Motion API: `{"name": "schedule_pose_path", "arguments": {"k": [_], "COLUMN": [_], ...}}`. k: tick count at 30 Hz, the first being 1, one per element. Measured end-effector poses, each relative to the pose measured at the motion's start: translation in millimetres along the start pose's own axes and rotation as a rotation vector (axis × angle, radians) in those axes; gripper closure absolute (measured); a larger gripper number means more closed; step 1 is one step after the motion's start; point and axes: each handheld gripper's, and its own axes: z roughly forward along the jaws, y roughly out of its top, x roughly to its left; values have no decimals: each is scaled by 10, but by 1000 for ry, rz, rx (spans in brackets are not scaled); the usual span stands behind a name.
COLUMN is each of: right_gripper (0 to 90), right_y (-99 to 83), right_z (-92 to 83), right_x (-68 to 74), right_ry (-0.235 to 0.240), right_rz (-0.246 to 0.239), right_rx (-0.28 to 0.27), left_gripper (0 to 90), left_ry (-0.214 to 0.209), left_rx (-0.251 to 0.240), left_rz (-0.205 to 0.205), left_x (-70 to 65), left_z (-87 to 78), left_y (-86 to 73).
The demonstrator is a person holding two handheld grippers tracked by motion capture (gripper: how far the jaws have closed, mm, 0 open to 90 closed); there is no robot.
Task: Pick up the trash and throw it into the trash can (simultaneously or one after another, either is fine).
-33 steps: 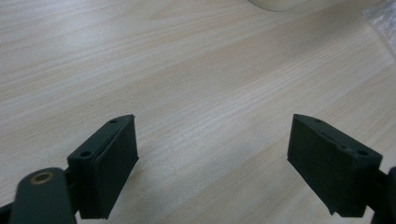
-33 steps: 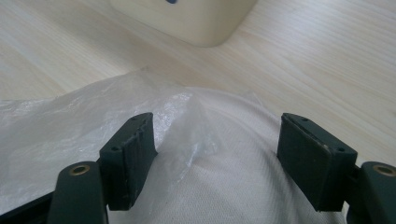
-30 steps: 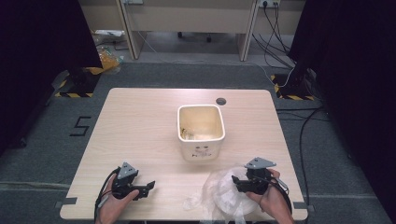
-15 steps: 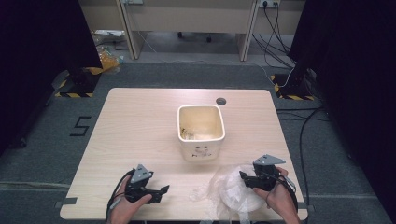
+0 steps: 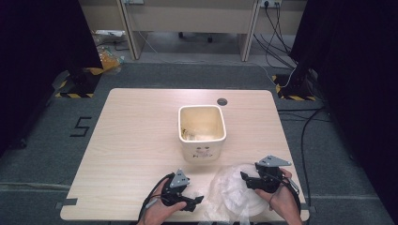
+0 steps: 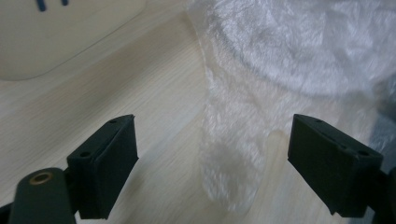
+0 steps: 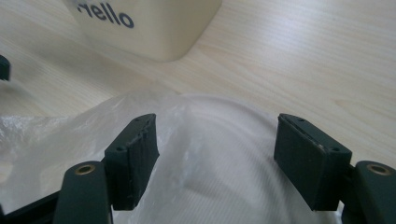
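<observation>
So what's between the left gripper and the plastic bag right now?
Bare tabletop in the high view; left gripper sits just short of the plastic bag.
</observation>
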Motion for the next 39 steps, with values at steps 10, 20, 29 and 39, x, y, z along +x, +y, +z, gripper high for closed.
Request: {"name": "schedule_pose_path", "arguments": {"k": [10,20,29,39], "right_gripper": [292,282,268,260], "right_y": [-12,-144,-319,-325], "right_z": [-294,-431,-320,-238], "right_x": [133,99,116,148], "right_ry": [-41,-93,-102,-131], "right_rz": [-3,49,64,31], "right_rx": [-47,-59,3,8], "left_gripper": [151,151,151,153], "left_ry": [-6,18,9,3], "left_rx": [-8,-8,5,20], "left_rz": [57,38,87,127], "left_x": [-178,-106,-236,-358], "left_z": [187,169,251,426], "left_y": [105,65,118,229]}}
